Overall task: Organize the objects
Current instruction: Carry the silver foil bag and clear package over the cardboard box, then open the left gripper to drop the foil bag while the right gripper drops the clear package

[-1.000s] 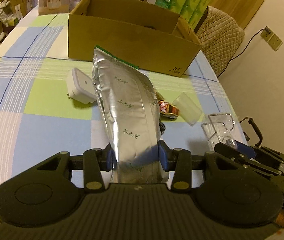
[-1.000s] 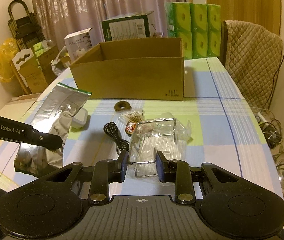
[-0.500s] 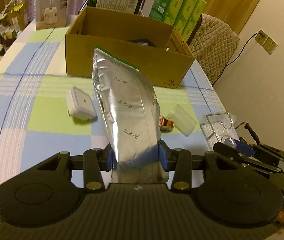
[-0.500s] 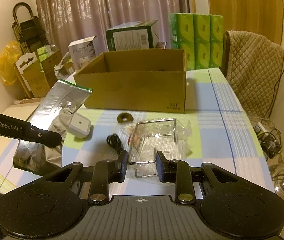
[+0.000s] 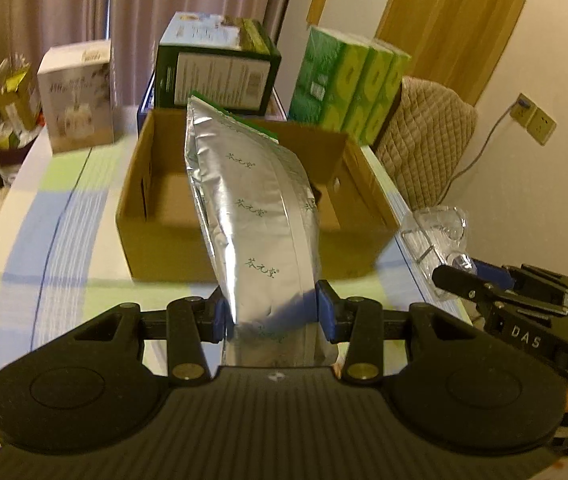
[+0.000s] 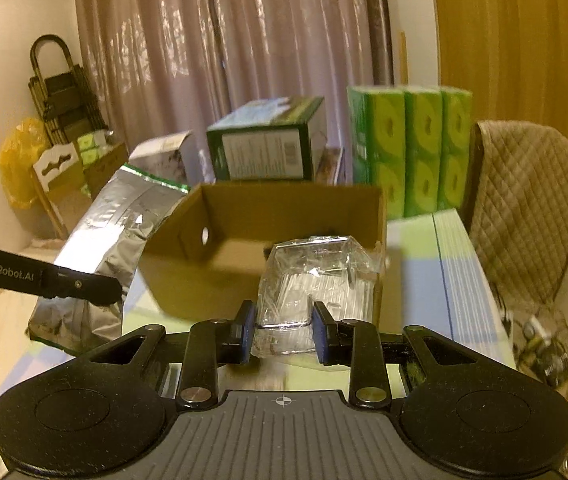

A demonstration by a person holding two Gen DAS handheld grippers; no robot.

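Left wrist view: mounted behind the left gripper (image 5: 271, 310), looking forward and slightly down along its fingers, close to the cardboard box (image 5: 244, 216) at 12 o'clock; right gripper (image 5: 459, 280) enters at 3 o'clock. Right wrist view: mounted behind that gripper (image 6: 282, 332), facing level toward the same box (image 6: 268, 240); left gripper (image 6: 84, 288) enters at 9 o'clock. Both views share box and green packs (image 6: 407, 148).
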